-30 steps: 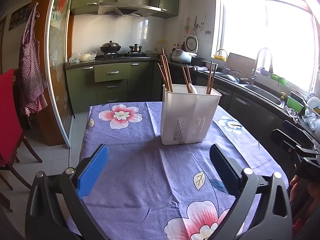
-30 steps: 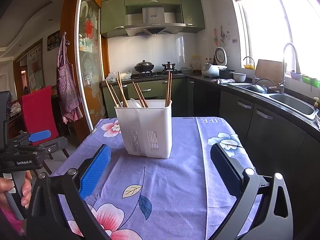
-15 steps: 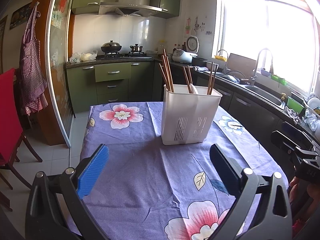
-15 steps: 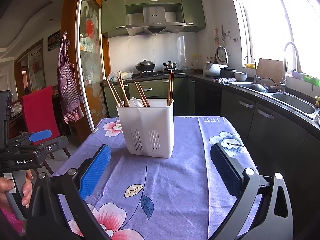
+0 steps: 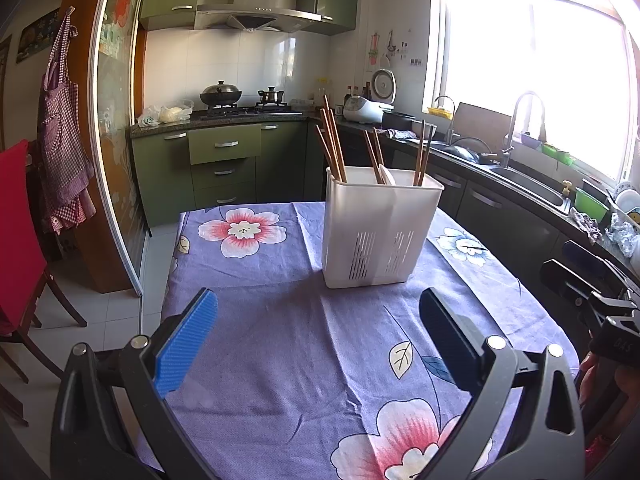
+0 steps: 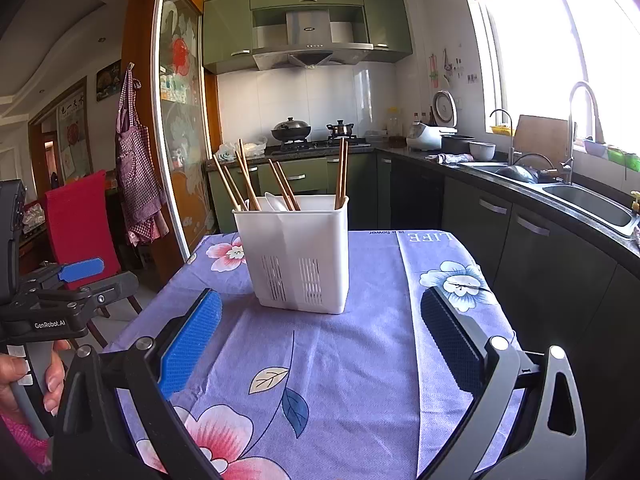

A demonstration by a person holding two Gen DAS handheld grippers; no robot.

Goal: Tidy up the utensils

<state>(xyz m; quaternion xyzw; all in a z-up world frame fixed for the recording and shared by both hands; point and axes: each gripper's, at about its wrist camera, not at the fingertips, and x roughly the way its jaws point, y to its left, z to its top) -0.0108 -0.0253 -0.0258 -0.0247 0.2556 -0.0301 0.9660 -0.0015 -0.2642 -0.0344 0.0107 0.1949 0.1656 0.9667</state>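
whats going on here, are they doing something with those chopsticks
A person holds a handheld gripper in each hand over a table with a purple floral cloth. Both the left gripper and the right gripper are open and empty, short of the white utensil holder. The wooden chopsticks and a white spoon stand inside the holder. No utensils lie loose on the cloth, and nothing is being gripped.

White plastic utensil holder (image 5: pixel 382 228) stands upright on floral purple tablecloth (image 5: pixel 280 340), slotted vents low on front. Brown wooden chopsticks (image 5: pixel 331 148) lean inside in several groups; white spoon (image 5: pixel 387 174) tucked among them.
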